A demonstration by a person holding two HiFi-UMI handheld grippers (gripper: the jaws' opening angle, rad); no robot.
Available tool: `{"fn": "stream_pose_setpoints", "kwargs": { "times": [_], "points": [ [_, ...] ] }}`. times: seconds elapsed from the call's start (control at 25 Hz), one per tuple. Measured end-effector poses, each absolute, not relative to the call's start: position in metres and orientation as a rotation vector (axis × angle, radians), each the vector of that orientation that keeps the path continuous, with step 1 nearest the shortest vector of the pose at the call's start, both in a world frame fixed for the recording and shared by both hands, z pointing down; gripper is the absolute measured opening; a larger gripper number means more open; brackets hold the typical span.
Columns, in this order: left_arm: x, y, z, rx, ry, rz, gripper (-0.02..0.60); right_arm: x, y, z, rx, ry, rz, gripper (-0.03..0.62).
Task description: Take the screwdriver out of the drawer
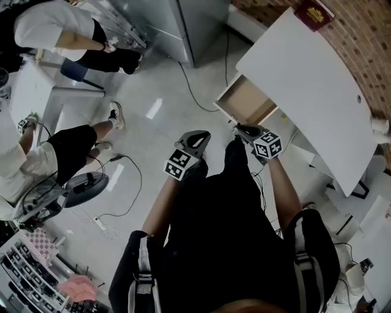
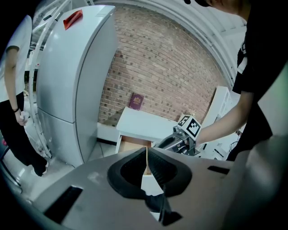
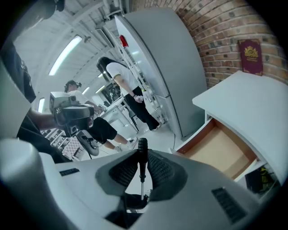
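A screwdriver [image 3: 142, 158] with a black handle and thin metal shaft stands upright between the pads of my right gripper [image 3: 142, 167], which is shut on it. In the head view that right gripper [image 1: 246, 130] hovers just outside the front of the open wooden drawer [image 1: 246, 101], which looks empty inside. The drawer [image 3: 221, 149] sits under the white desk [image 1: 311, 85]. My left gripper [image 1: 197, 141] hangs over the floor to the left of the drawer. Its jaws [image 2: 147, 152] are shut with nothing between them.
A dark red booklet [image 1: 313, 13] lies on the desk's far end by the brick wall. A tall grey cabinet [image 2: 74, 90] stands left of the desk. Other people [image 1: 67, 36] are on the left, and cables [image 1: 116, 183] run over the floor.
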State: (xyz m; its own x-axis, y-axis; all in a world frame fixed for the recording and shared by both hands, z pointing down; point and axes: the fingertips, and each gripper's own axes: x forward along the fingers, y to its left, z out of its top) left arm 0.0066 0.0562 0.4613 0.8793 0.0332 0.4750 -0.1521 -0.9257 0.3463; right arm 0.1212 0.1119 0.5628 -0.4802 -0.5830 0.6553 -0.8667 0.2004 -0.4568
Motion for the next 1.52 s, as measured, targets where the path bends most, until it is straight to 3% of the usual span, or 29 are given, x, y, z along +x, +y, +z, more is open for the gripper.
{"fn": "stream_pose_setpoints", "kwargs": {
  "times": [0.92, 1.52],
  "points": [
    [-0.078, 0.086, 0.423, 2.775, 0.089, 0.592, 0.021, 0.000, 0.165, 0.446, 1.706, -2.265, 0.835, 0.121],
    [-0.086, 0.103, 0.423, 2.787, 0.144, 0.528, 0.021, -0.027, 0.211, 0.433, 1.764, -2.193, 0.789, 0.121]
  ]
}}
